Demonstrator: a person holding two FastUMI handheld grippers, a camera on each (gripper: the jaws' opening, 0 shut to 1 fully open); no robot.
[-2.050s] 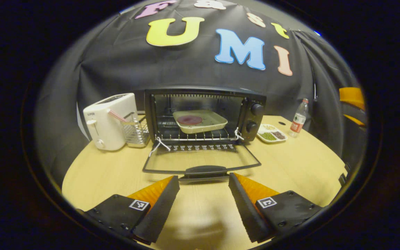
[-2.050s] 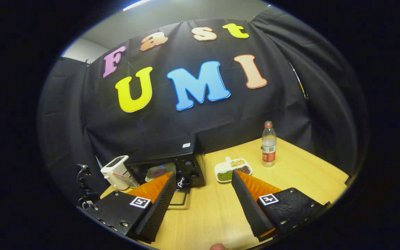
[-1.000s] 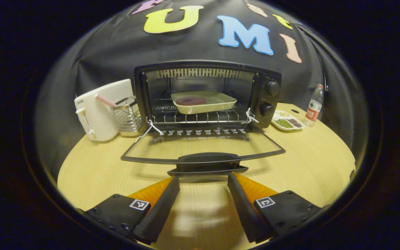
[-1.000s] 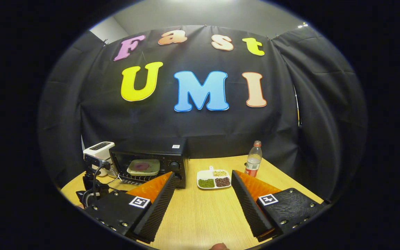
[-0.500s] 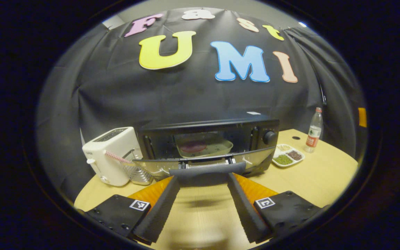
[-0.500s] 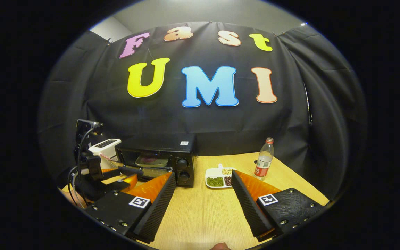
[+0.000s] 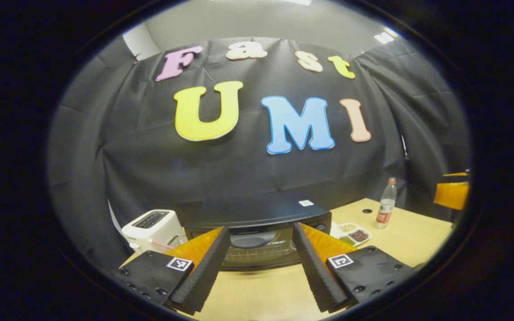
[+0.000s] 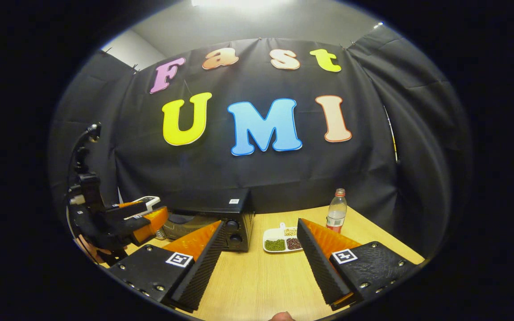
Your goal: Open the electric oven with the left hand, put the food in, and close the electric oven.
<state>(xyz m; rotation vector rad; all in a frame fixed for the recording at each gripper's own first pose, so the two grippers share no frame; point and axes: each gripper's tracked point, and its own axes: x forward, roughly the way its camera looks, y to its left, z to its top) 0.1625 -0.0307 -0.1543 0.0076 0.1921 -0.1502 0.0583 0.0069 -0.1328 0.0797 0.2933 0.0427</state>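
Looking along our left gripper (image 7: 260,256), we hold its fingers spread and empty, just before the electric oven (image 7: 259,238). Its door seems closed, though it is partly hidden, with the food probably inside. Our right gripper (image 8: 259,263) waits open over the table (image 8: 266,285), apart from the bean dish (image 8: 282,240) and bottle (image 8: 336,210).

Black electric oven (image 7: 257,223), door shut.
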